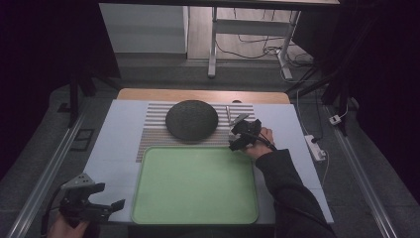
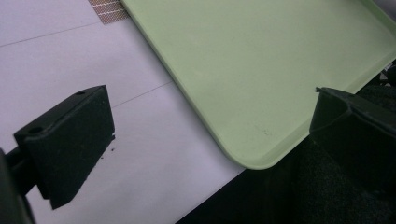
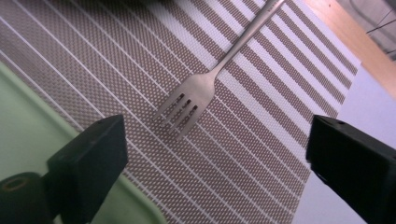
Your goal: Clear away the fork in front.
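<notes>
Fork [image 3: 194, 95] lies on the striped placemat [image 3: 261, 140], untouched, ahead of the spread right tool [image 3: 210, 154]; left tool [image 2: 205, 126] also released.

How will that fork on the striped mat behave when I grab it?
The fork looks like thin metal, so probably stiff and light. It lies flat on the woven placemat, so the open right gripper may struggle to get under it. Its smooth handle could slip or pivot.

The fork [image 3: 198, 95] is brushed metal; the striped placemat [image 3: 261, 140] is coarse weave; the green tray [image 2: 261, 60] looks like smooth matt plastic.
</notes>
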The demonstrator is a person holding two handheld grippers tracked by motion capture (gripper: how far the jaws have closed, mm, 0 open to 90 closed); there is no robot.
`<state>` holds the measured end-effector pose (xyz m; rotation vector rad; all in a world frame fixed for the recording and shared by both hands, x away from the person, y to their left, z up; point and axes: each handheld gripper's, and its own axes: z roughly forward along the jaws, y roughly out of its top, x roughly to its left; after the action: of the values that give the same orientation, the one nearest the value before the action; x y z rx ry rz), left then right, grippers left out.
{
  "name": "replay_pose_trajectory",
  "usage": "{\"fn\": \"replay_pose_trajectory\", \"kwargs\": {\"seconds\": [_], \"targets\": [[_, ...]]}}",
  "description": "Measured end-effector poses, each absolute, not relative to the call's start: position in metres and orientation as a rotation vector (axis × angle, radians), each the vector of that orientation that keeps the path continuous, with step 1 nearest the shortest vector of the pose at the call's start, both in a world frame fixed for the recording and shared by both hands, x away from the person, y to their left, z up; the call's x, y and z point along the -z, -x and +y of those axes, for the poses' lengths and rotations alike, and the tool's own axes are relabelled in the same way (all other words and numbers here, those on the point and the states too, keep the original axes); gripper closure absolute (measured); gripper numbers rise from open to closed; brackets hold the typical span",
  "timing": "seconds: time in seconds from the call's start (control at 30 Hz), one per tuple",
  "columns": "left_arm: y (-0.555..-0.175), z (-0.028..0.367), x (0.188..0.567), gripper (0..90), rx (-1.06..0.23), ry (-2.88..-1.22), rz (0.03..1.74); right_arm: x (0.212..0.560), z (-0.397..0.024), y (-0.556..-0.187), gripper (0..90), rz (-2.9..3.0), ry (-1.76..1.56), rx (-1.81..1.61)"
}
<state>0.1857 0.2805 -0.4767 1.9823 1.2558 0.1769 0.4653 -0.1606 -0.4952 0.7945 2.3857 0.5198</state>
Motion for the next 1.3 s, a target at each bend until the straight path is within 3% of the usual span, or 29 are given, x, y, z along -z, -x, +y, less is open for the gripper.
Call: {"fn": "replay_pose_trajectory", "kwargs": {"seconds": [0.37,0.43,0.5,0.6,0.63,0.73,0.87,1.3], "targets": [[-0.186,0.280,0.477,0.3,-0.173,-1.989,1.250,0.508,-0.147,-0.466,33.7,2.384,-0.539,-0.359],[-0.186,0.280,0.477,0.3,-0.172,-1.990,1.250,0.510,-0.143,-0.466,43.7,2.390,-0.490,-0.342],[-0.186,0.280,0.477,0.3,-0.172,-1.990,1.250,0.510,-0.142,-0.465,46.1,2.392,-0.486,-0.342],[-0.186,0.280,0.477,0.3,-0.172,-1.992,1.249,0.512,-0.138,-0.463,62.2,2.405,-0.436,-0.318],[-0.186,0.280,0.477,0.3,-0.172,-1.992,1.249,0.512,-0.138,-0.463,62.2,2.405,-0.436,-0.318],[-0.186,0.280,0.477,0.4,-0.171,-1.993,1.248,0.514,-0.135,-0.460,76.5,2.424,-0.400,-0.297],[-0.186,0.279,0.477,0.4,-0.172,-1.996,1.248,0.514,-0.134,-0.458,88.5,2.383,-0.355,-0.264],[-0.186,0.282,0.477,0.0,-0.166,-1.973,1.248,0.500,-0.143,-0.455,89.8,2.376,-0.454,-0.396]]}}
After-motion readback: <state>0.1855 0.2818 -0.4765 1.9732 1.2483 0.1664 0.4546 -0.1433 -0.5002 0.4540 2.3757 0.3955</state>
